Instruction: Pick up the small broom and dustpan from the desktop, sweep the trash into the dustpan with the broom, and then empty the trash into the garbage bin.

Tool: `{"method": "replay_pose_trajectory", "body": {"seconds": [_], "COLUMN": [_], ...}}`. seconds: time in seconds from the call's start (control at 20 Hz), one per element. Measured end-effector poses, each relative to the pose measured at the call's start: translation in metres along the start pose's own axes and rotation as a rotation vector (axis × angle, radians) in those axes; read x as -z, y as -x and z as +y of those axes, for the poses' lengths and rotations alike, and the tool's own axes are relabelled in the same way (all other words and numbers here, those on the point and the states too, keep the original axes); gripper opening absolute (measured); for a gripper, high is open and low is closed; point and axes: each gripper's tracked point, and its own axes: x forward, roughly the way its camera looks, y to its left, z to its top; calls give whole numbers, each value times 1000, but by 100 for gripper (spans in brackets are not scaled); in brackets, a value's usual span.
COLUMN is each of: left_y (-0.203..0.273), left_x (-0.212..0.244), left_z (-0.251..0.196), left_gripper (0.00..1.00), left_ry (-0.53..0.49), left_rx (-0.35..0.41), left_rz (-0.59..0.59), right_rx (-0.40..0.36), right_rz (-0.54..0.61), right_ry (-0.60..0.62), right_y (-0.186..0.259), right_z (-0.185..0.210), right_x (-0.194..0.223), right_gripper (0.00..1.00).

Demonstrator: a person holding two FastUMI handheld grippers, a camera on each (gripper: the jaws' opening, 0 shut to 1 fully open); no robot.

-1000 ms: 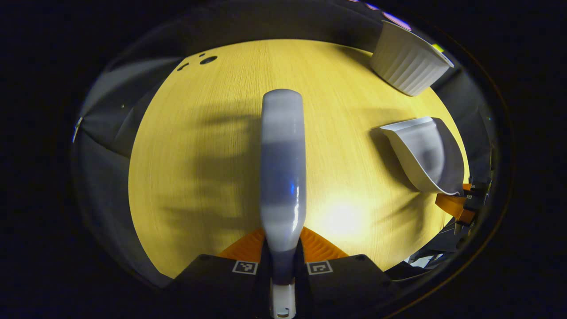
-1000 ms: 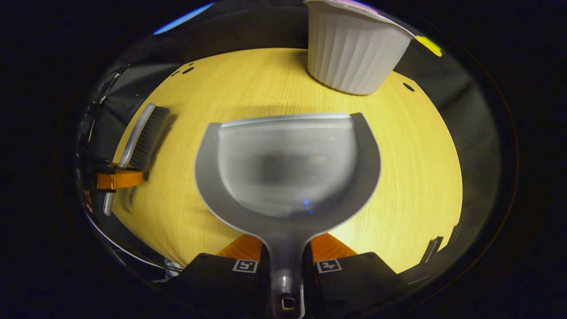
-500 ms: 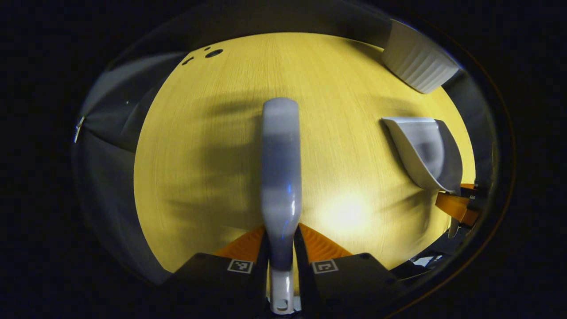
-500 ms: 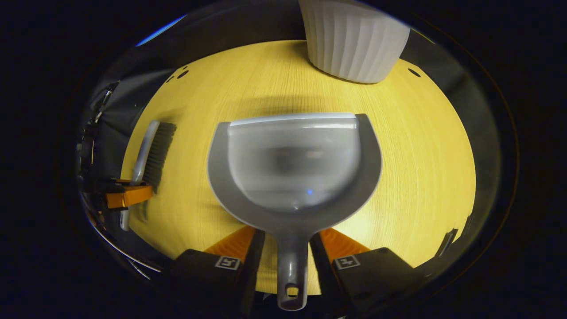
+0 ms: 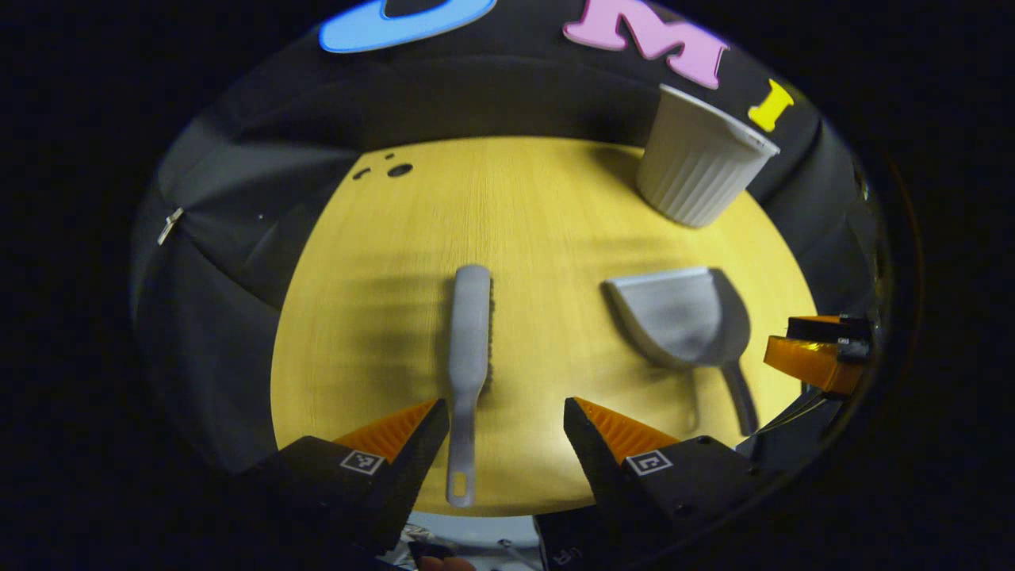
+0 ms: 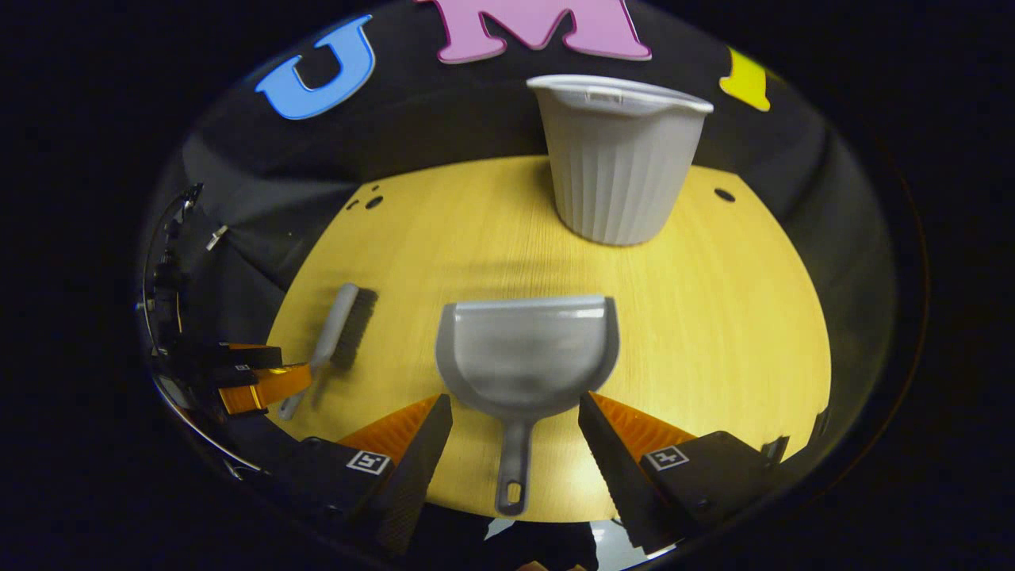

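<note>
A: Count on the bench [image 5: 381, 317]?
B: One small broom [image 5: 469, 333], one dustpan [image 5: 674, 317], one garbage bin [image 5: 698, 162]. Two grippers.
A: Broom position?
B: Flat on the wood, lengthwise, bristles facing the dustpan side. Handle end lies between the spread fingers of the left gripper [image 5: 505, 420], touching neither. Jaws released.
A: Dustpan?
B: Flat on the bench, open mouth toward the bin, handle toward the near edge. In the right gripper view the dustpan [image 6: 527, 357] sits with its handle between the fingers of the right gripper [image 6: 515, 416], jaws parted, no contact.
A: Bin?
B: Upright, ribbed, white, near the far edge, beyond the dustpan, well apart from it.
A: Other items?
B: Small dark holes [image 5: 399, 170] in the bench top at the far left corner. Nothing lies between broom and dustpan.
</note>
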Motion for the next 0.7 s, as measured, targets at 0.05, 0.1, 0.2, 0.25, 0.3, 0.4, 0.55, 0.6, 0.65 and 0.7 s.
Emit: {"method": "replay_pose_trajectory", "body": {"seconds": [0.05, 0.1, 0.2, 0.25, 0.3, 0.4, 0.55, 0.6, 0.65, 0.7], "left_y": [15, 30, 67, 86, 104, 139, 193, 207, 222, 233], "left_x": [-13, -27, -58, -68, -79, -99, -106, -106, -105, -105], "left_z": [-7, -10, -22, -28, -33, -44, -64, -68, -70, -71], "left_gripper": [95, 95, 94, 94, 95, 96, 95, 96, 95, 95], "left_ry": [22, 37, 50, 55, 62, 64, 53, 56, 56, 50], "left_rx": [-1, -1, -19, -33, -45, -80, -158, -167, -171, -173], "left_rz": [-69, -144, -310, -385, -460, -593, -767, -808, -852, -887], "right_rx": [-1, 0, -6, -10, -18, -49, -106, -128, -146, -159], "right_rz": [-64, -135, -302, -370, -434, -549, -687, -705, -720, -734], "right_ry": [23, 46, 118, 142, 161, 187, 226, 231, 224, 215], "right_y": [15, 28, 54, 66, 79, 96, 126, 136, 147, 153], "right_z": [-2, -3, -8, -10, -9, -8, -11, -11, -7, -8], "right_x": [-16, -33, -71, -86, -98, -117, -136, -142, -143, -143], "right_gripper": [100, 99, 99, 99, 99, 99, 99, 99, 99, 99]}}
